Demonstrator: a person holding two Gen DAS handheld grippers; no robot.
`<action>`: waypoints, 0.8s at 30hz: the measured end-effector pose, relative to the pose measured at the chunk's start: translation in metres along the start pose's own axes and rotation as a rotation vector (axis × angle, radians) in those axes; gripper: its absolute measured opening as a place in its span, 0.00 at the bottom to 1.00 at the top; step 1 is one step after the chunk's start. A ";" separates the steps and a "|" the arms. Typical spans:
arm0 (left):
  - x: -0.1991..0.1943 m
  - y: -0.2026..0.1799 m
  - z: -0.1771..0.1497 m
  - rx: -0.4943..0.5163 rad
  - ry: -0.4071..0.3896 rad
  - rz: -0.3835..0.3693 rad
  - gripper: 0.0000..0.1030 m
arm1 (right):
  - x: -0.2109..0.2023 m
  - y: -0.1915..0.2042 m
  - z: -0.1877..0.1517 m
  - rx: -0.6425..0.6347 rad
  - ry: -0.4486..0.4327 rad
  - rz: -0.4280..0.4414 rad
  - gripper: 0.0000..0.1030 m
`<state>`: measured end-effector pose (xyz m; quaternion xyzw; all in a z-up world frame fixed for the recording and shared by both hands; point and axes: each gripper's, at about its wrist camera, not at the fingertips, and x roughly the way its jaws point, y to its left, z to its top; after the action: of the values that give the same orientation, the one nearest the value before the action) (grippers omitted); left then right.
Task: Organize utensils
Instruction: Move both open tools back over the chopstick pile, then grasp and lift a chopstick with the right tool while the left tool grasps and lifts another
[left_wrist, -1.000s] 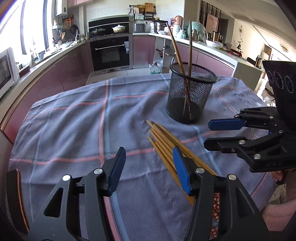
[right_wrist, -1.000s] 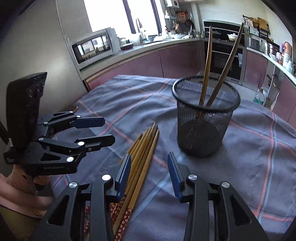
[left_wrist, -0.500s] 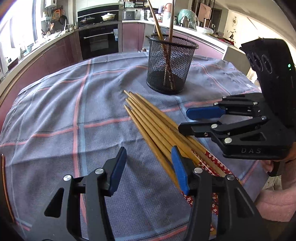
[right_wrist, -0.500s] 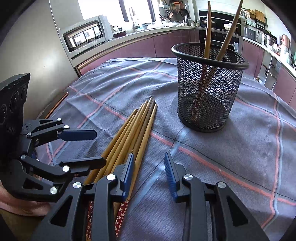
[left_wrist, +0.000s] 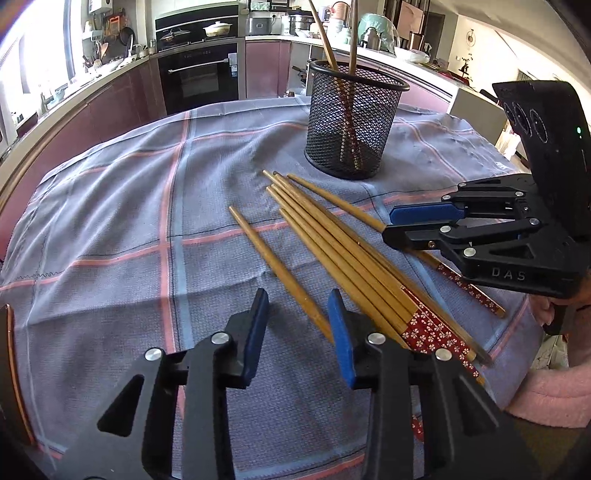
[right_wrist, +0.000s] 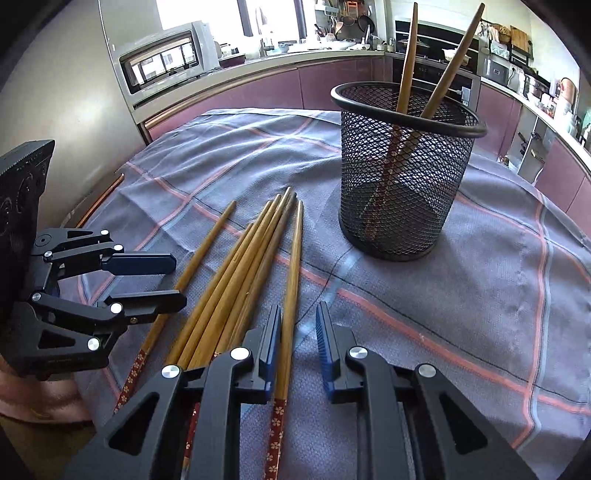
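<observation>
Several wooden chopsticks (left_wrist: 343, 254) with red flowered ends lie side by side on the grey checked tablecloth (left_wrist: 110, 229); they also show in the right wrist view (right_wrist: 236, 280). A black mesh cup (left_wrist: 352, 122) holds two upright chopsticks; it also shows in the right wrist view (right_wrist: 402, 166). My left gripper (left_wrist: 297, 325) is open, low over the cloth, with one separate chopstick (left_wrist: 277, 269) between its fingers. My right gripper (right_wrist: 297, 339) is open, with the rightmost chopstick (right_wrist: 291, 288) between its fingers. It also shows in the left wrist view (left_wrist: 410, 223).
The table edge lies close behind both grippers. A curved kitchen counter with an oven (left_wrist: 201, 74) and a microwave (right_wrist: 166, 59) surrounds the table. A pink sleeve (left_wrist: 554, 391) is at the lower right of the left wrist view.
Both grippers have come down closer to the chopsticks. One chopstick at the left and one at the right now lie apart from the bundle, each between a gripper's fingers.
</observation>
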<state>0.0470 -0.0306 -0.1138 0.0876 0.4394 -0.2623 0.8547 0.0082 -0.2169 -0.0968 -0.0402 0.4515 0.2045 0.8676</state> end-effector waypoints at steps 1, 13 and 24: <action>0.000 0.002 0.000 -0.005 0.000 -0.004 0.29 | 0.000 0.000 0.001 -0.001 -0.001 0.001 0.17; 0.007 0.018 0.008 -0.049 0.006 0.007 0.18 | 0.009 0.007 0.011 -0.030 -0.004 -0.013 0.18; 0.011 0.024 0.012 -0.063 0.008 0.019 0.23 | 0.012 0.008 0.014 -0.031 -0.014 -0.028 0.14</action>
<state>0.0731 -0.0189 -0.1173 0.0658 0.4502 -0.2397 0.8576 0.0218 -0.2025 -0.0977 -0.0585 0.4415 0.1996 0.8728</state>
